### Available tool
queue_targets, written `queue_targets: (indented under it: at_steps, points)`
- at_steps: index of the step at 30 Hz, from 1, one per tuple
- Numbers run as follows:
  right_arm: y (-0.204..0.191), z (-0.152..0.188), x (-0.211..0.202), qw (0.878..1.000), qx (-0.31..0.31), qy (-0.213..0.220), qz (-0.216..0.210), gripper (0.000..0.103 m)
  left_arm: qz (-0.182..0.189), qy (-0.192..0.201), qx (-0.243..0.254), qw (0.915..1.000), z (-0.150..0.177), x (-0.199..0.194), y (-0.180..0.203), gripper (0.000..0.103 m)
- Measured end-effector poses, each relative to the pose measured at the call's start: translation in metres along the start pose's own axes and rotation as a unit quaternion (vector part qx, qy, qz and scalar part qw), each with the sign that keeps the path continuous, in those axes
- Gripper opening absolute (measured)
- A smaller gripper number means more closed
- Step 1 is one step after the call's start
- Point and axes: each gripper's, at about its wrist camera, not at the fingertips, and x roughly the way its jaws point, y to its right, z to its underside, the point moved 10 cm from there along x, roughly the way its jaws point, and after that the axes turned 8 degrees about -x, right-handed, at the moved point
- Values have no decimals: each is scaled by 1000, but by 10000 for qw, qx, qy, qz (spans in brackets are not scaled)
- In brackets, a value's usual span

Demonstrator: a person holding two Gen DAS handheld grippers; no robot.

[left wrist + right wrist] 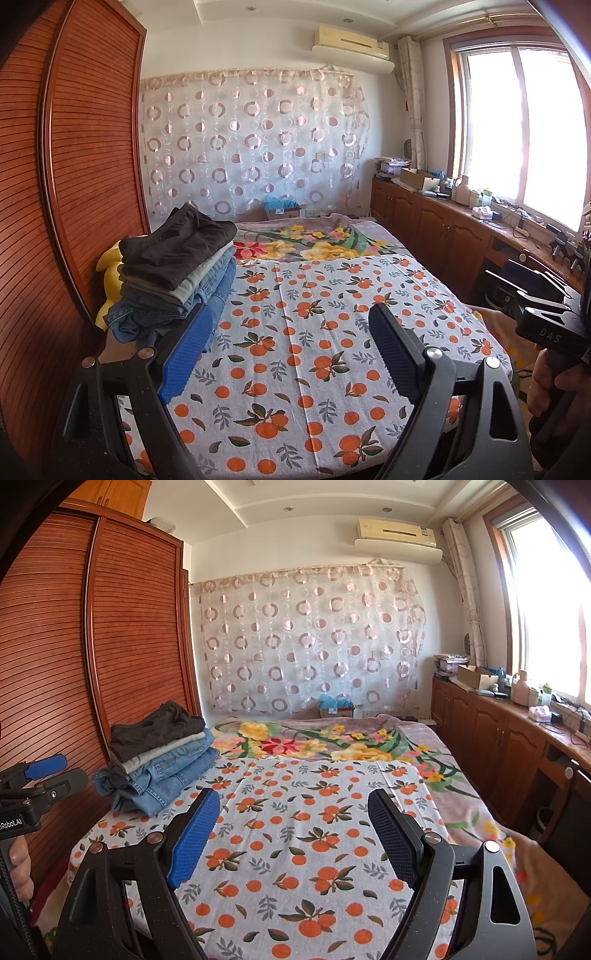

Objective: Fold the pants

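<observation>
A home bedroom: bed (332, 849), louvered wardrobe (136, 627) (air conditioner (397, 531) overhead).

The left gripper (291, 354) is held with jaws spread wide and nothing between the pads, tilted slightly downward. The right gripper (295, 834) is likewise held wide open and empty, nearly level. A hand (546, 384) is seen wrapped around the right handle, and fingers (18, 867) around the left.
</observation>
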Motion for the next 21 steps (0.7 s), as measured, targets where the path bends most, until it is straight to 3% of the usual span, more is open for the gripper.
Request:
queue_targets:
  at_steps: [21]
  points:
    - [-1,1,1,10000,20,-31,-8,84,-1,3,5,10000,0,0,0,87]
